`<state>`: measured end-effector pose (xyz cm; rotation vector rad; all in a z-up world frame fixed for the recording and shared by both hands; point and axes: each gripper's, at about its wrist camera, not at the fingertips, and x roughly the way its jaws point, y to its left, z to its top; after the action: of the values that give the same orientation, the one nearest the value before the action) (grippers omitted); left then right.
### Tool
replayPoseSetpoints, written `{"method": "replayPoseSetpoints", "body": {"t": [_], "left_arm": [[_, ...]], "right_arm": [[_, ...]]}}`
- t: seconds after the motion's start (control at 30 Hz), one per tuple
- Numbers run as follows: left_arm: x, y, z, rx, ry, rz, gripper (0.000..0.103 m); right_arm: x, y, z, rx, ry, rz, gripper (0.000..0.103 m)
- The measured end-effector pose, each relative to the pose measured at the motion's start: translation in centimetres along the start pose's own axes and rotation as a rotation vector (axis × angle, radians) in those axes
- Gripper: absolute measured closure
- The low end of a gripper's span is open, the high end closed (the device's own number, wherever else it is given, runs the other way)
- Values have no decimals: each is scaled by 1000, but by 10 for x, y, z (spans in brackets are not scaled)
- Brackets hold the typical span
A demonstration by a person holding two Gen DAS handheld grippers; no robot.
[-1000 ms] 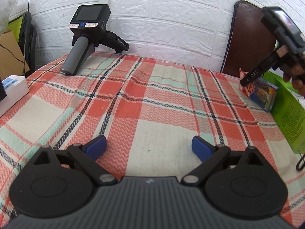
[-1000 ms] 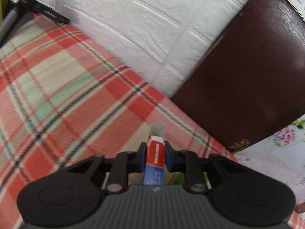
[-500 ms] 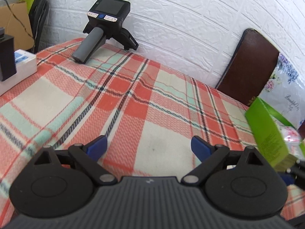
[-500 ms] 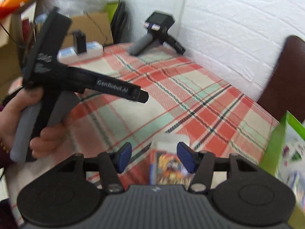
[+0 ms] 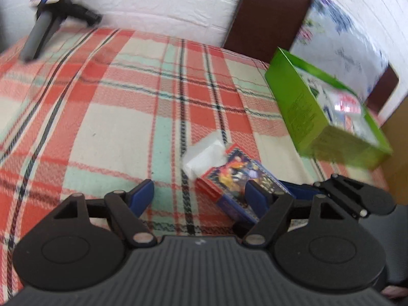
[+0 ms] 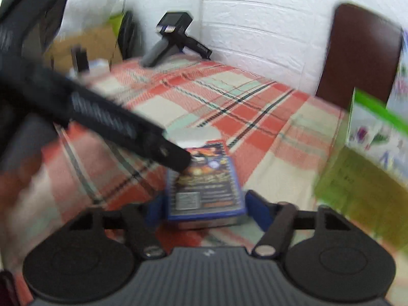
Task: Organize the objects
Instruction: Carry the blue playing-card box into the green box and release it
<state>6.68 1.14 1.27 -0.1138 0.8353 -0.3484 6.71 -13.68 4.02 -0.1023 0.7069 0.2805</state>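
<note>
The left hand-held gripper [image 5: 199,195] is spread wide over the plaid bench [image 5: 114,117], holding nothing. The right hand-held gripper [image 6: 202,210] is also open, its blue pads to either side of the card box [image 6: 204,183], which lies flat on the bench; whether they touch it is unclear. Farther right stands a green box [image 5: 306,109]. A spare gripper [image 5: 48,12] lies at the far wall.

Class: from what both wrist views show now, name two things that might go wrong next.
1. The left gripper and right gripper crowd the same card box; they may collide.
2. The box's white flap hangs open, so lifting could snag it or spill cards.
3. The green box stands close and could be bumped.
</note>
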Motion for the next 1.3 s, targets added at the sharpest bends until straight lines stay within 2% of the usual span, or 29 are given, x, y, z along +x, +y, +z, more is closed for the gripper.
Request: {"method": "replayPoseSetpoints", "body": {"t": [0.03, 0.07, 0.1, 0.17, 0.23, 0.37, 0.47, 0.63, 0.7, 0.73, 0.8, 0.83, 0.9, 1.13, 1.3], "left_arm": [[1, -2, 0, -5, 2, -28, 40], [2, -1, 2, -29, 13, -81, 47], [3, -2, 6, -52, 20, -90, 47], [-2, -10, 15, -42, -16, -98, 47], [-14, -26, 27, 7, -76, -111, 48], [-21, -71, 61, 131, -171, -157, 48], [-9, -106, 82, 202, -192, -199, 48], [30, -157, 103, 302, -178, -222, 48], [46, -172, 112, 334, -168, -212, 46], [55, -180, 116, 352, -163, -195, 41], [71, -190, 122, 384, -155, -126, 38], [77, -192, 123, 389, -144, -95, 38], [80, -187, 124, 367, -121, -83, 38], [62, -182, 110, 349, -116, -9, 35], [29, -186, 95, 354, -156, 32, 31]], "right_arm": [[-1, 3, -1, -15, -12, -10, 42], [-3, 6, -1, -20, -24, -8, 42], [-6, 8, -1, -14, -41, -20, 43], [-15, 6, 1, -3, -100, -49, 43], [-29, -2, 6, 14, -179, -82, 43], [-50, -26, 20, 14, -313, -223, 43], [-51, -58, 29, 86, -355, -302, 43], [-55, -118, 31, 194, -349, -393, 42], [-49, -146, 32, 215, -338, -423, 42], [-45, -162, 32, 226, -331, -445, 41], [-35, -193, 30, 242, -291, -474, 38], [-28, -200, 30, 257, -272, -485, 33], [-27, -209, 23, 297, -286, -483, 32], [-58, -187, -4, 329, -326, -483, 25], [-94, -175, -19, 365, -315, -465, 25]]}}
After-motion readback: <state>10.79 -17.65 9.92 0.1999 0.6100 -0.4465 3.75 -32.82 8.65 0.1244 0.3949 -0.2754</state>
